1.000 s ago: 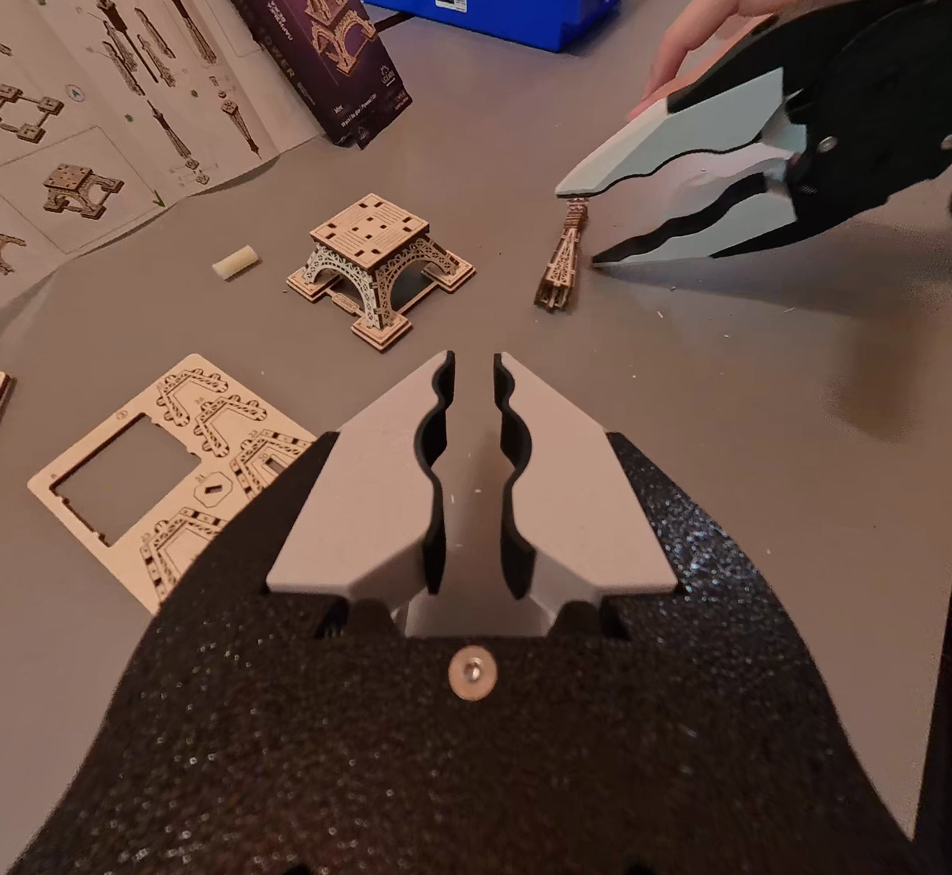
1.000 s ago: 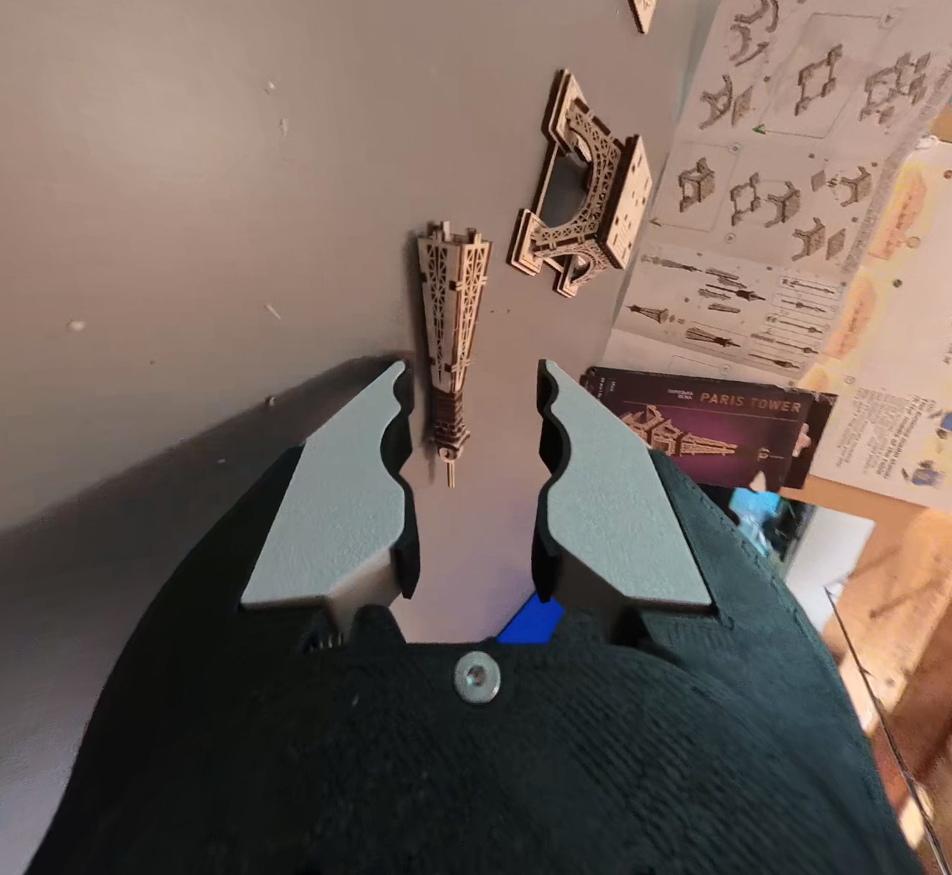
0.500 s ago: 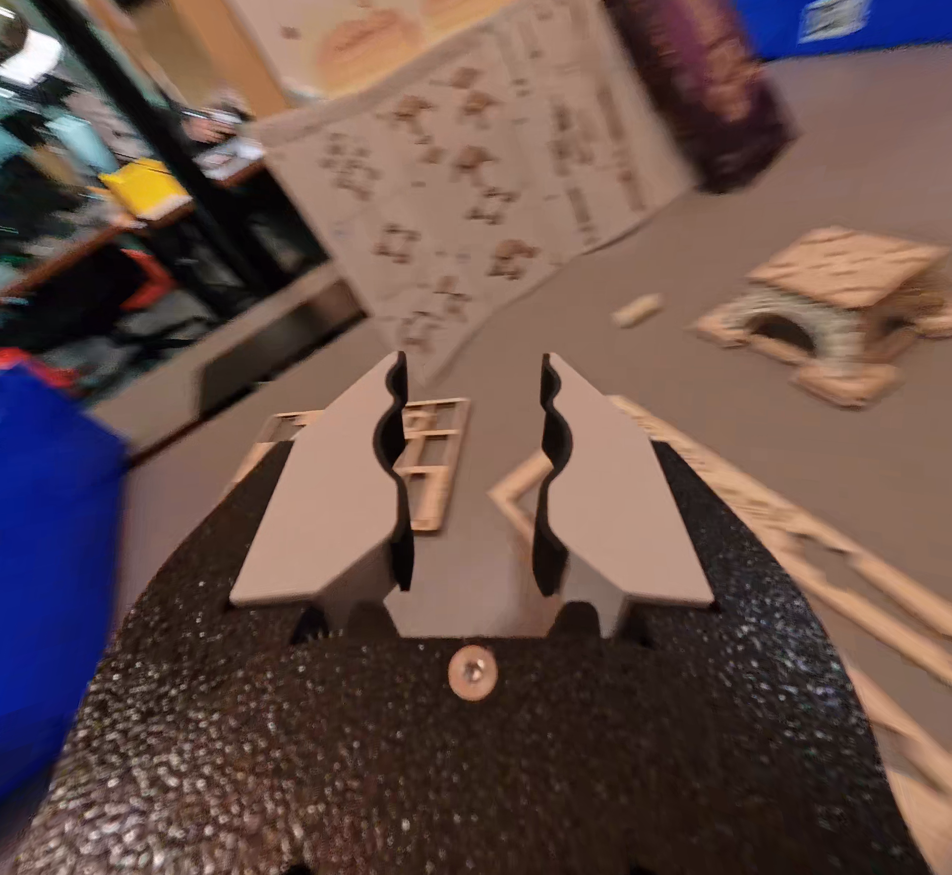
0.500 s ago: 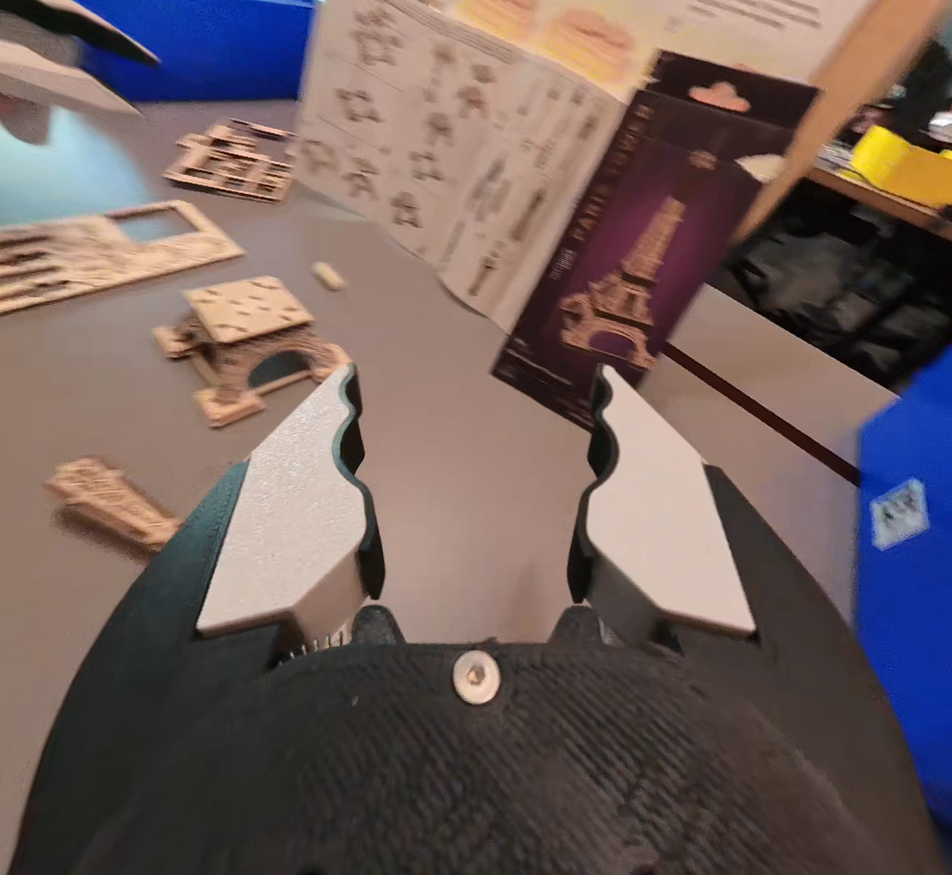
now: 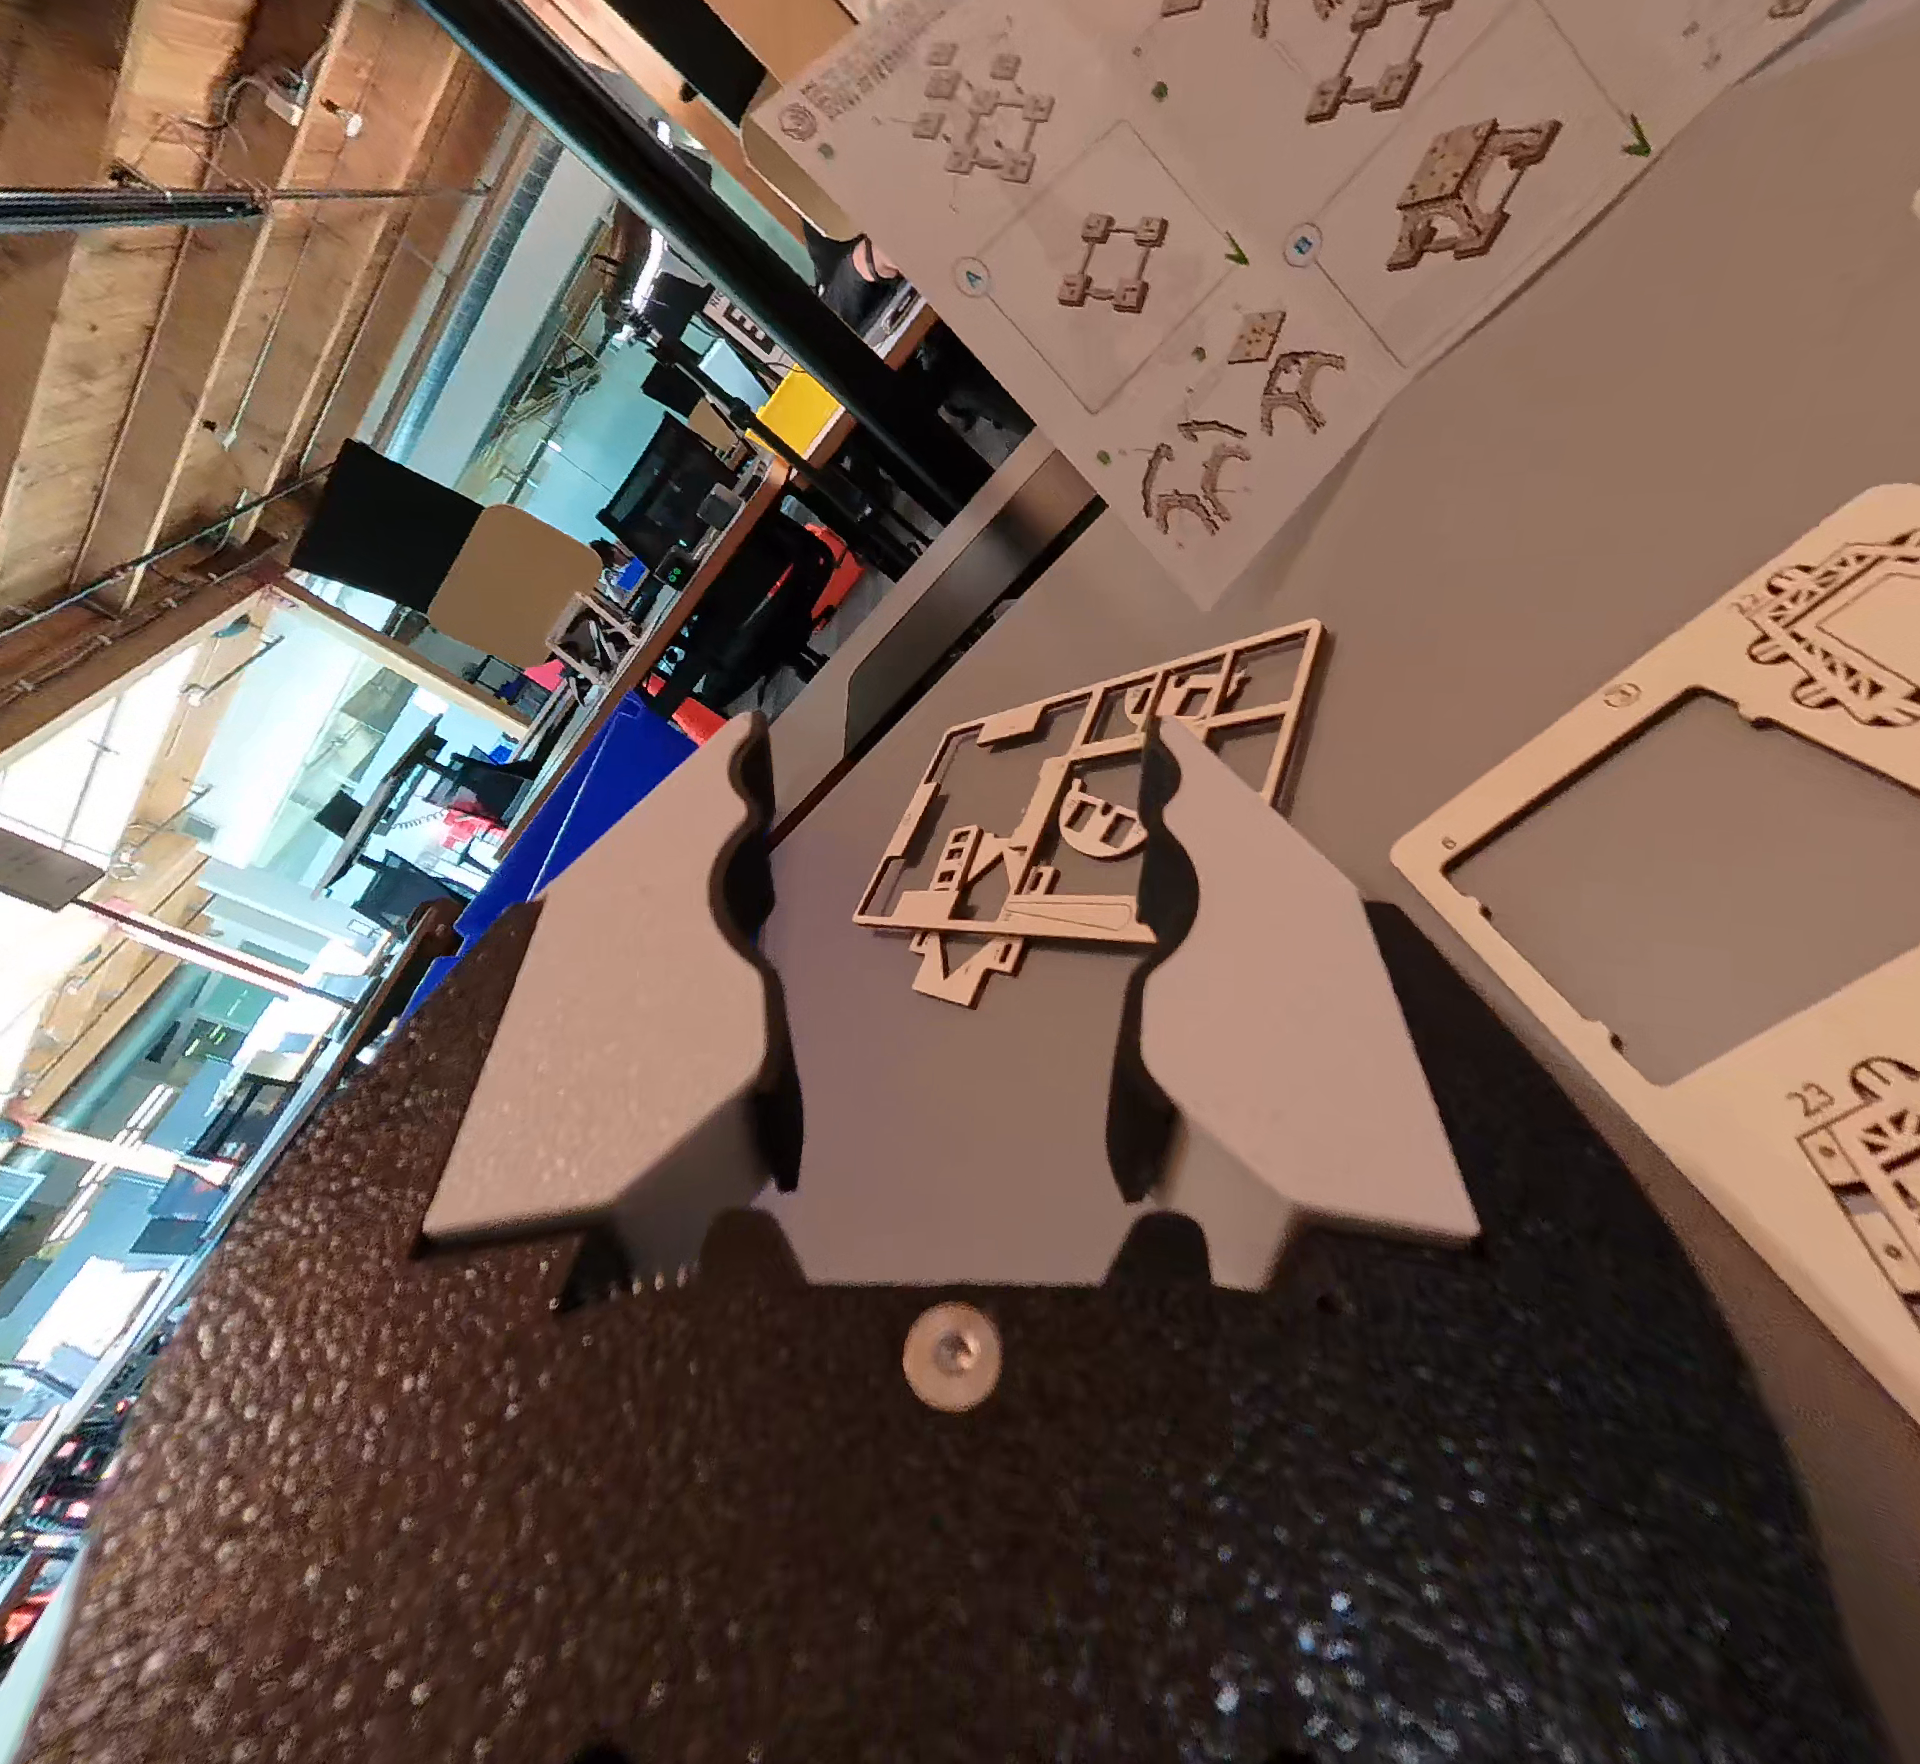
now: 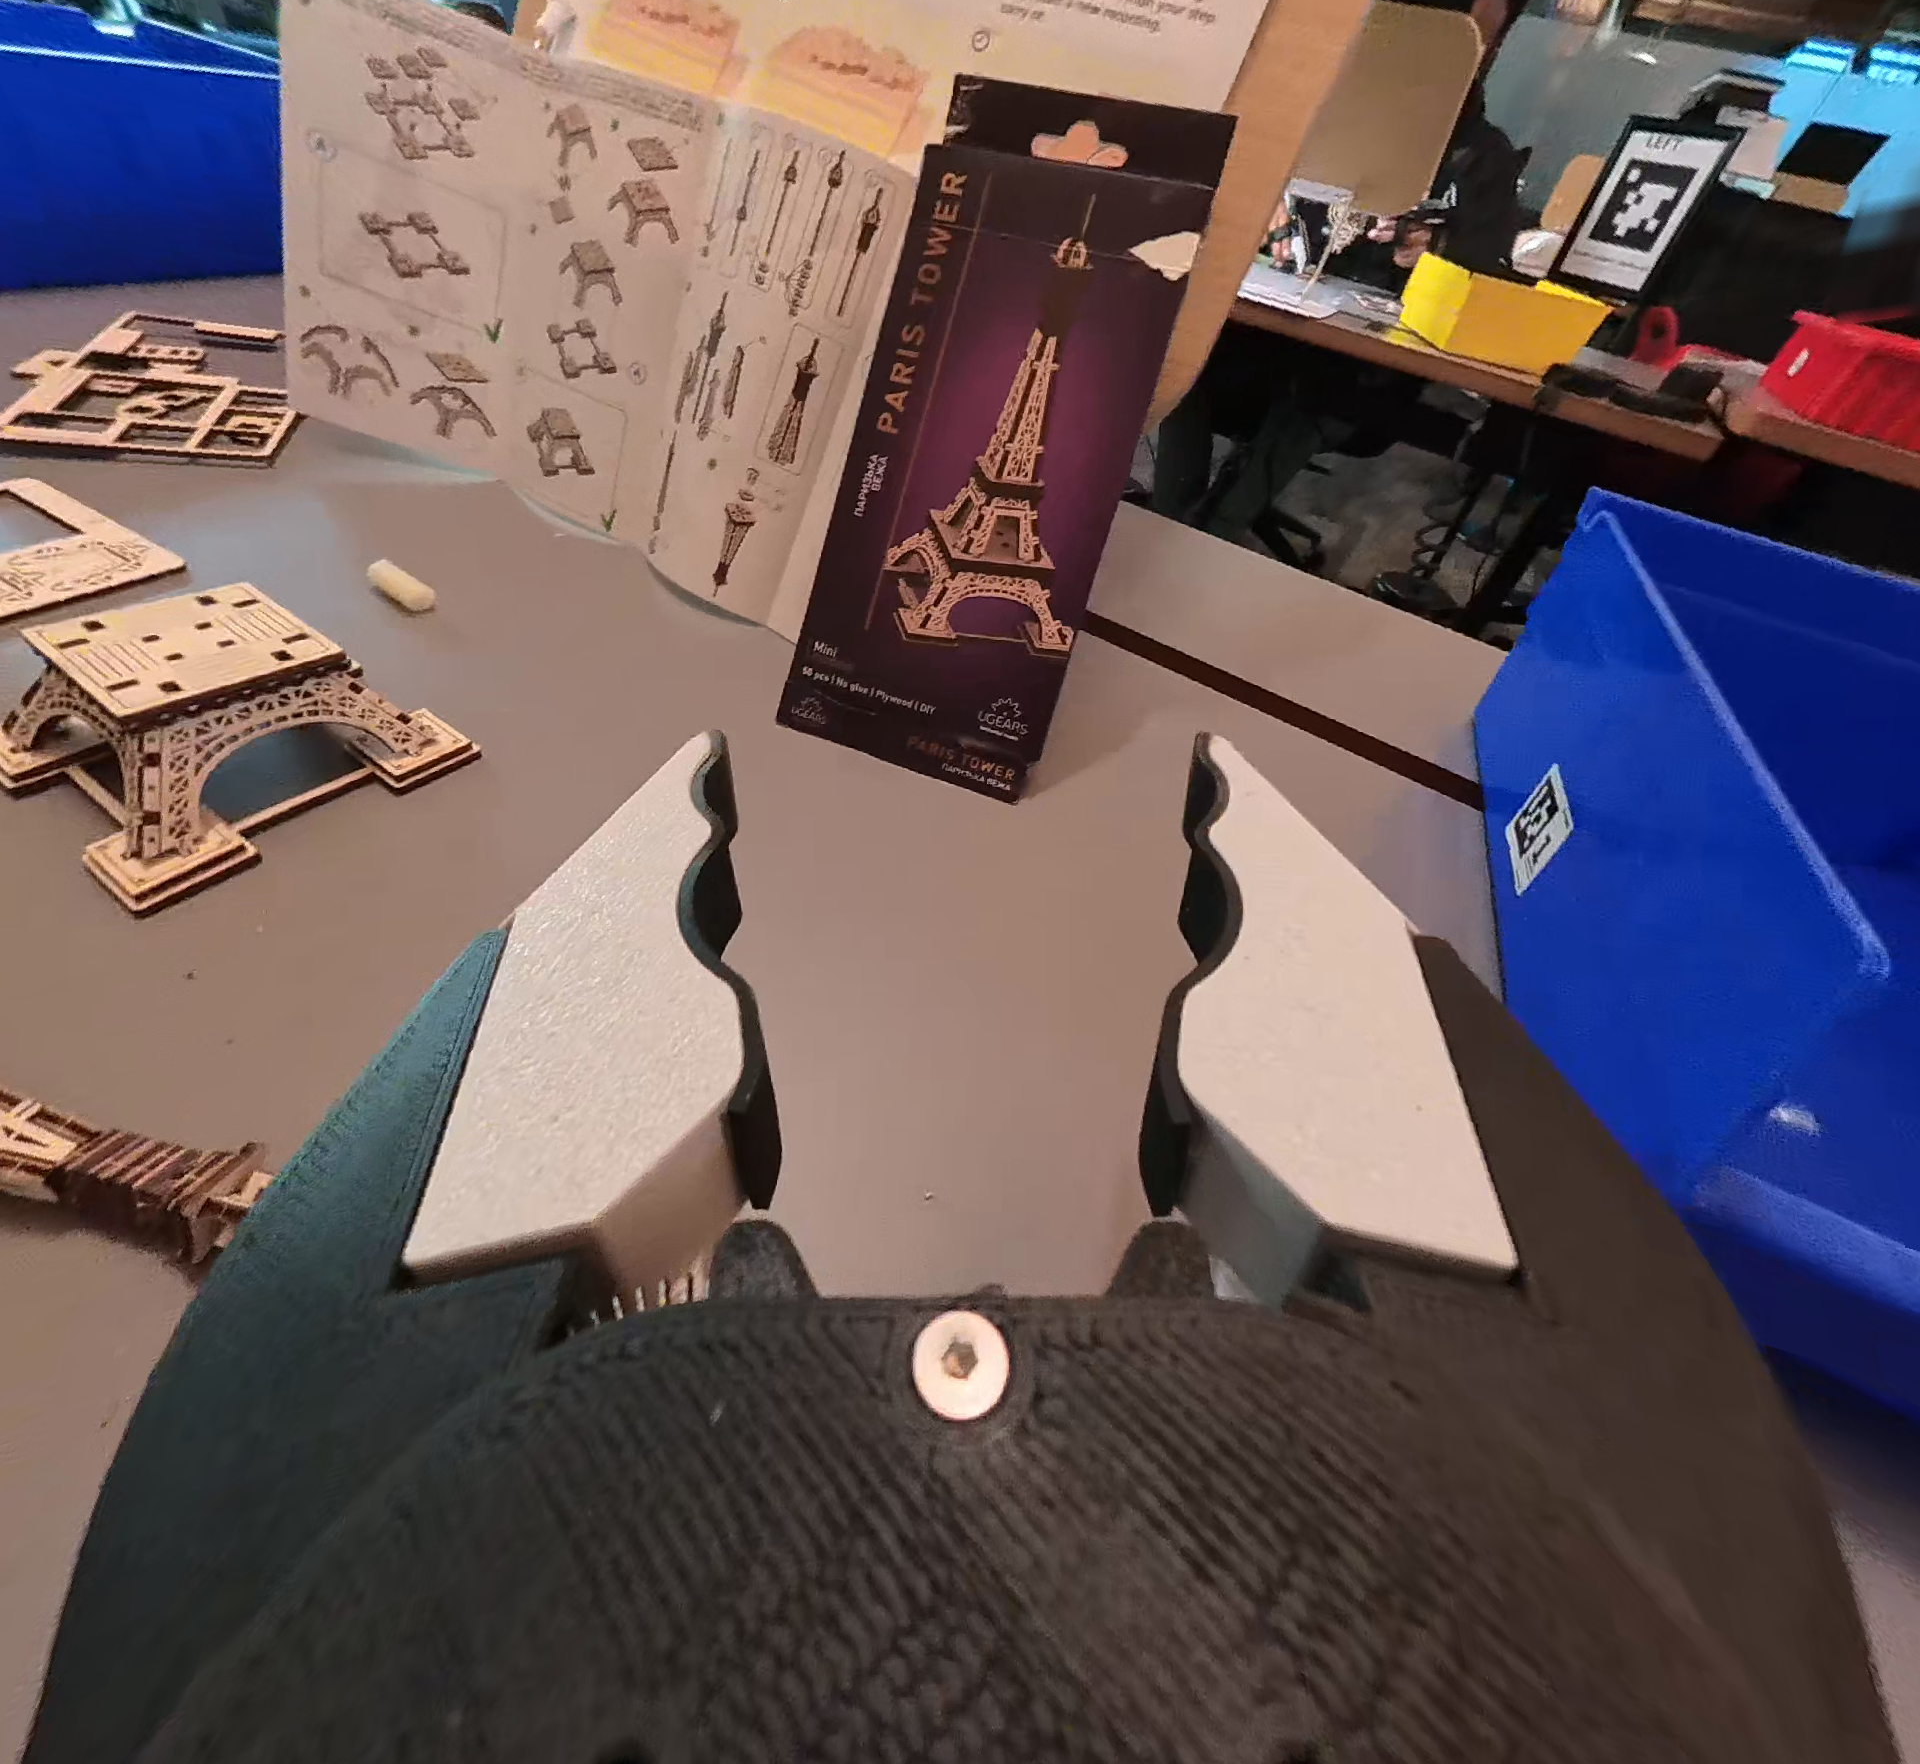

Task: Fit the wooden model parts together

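Both claws gape empty, left gripper [image 5: 956,841] over a punched-out plywood sheet [image 5: 1091,821], right gripper [image 6: 961,867] right of the arched wooden tower base [image 6: 197,727], slim lattice spire section [image 6: 125,1179] lying nearer, likely awaiting pickup.

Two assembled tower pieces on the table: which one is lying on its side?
The narrow tapered upper section, at the left edge of the right wrist view, lies flat on the table. The arched tower base stands upright on its four feet.
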### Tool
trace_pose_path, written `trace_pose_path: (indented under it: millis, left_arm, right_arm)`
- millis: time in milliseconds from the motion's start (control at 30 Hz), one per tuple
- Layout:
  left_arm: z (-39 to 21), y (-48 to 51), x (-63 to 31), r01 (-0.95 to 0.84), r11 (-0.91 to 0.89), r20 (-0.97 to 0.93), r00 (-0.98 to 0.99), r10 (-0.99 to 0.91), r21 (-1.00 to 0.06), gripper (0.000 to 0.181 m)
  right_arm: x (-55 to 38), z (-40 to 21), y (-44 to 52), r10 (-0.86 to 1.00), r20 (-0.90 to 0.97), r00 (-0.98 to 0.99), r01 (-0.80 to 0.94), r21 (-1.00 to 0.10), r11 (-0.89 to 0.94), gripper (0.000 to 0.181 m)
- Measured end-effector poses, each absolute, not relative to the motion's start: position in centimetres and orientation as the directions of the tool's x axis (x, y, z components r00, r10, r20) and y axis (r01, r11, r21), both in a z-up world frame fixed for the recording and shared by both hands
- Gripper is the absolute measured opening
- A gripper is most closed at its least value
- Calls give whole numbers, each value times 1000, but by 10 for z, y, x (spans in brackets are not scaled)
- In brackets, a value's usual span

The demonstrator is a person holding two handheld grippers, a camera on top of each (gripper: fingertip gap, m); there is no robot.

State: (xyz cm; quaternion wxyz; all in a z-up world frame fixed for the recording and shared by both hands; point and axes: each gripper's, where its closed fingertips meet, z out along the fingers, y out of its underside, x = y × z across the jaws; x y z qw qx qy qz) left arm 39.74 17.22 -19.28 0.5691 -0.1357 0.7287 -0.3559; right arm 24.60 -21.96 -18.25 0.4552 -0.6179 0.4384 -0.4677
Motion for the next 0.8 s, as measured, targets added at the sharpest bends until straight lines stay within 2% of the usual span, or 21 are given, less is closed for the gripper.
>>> trace_pose_path:
  millis: [800]
  left_arm:
    - [-199,173,395,183,722,-733,-330,-595,-668,58]
  right_arm:
    - [248,-194,-206,-927,324,192,-144,-925,-353,85]
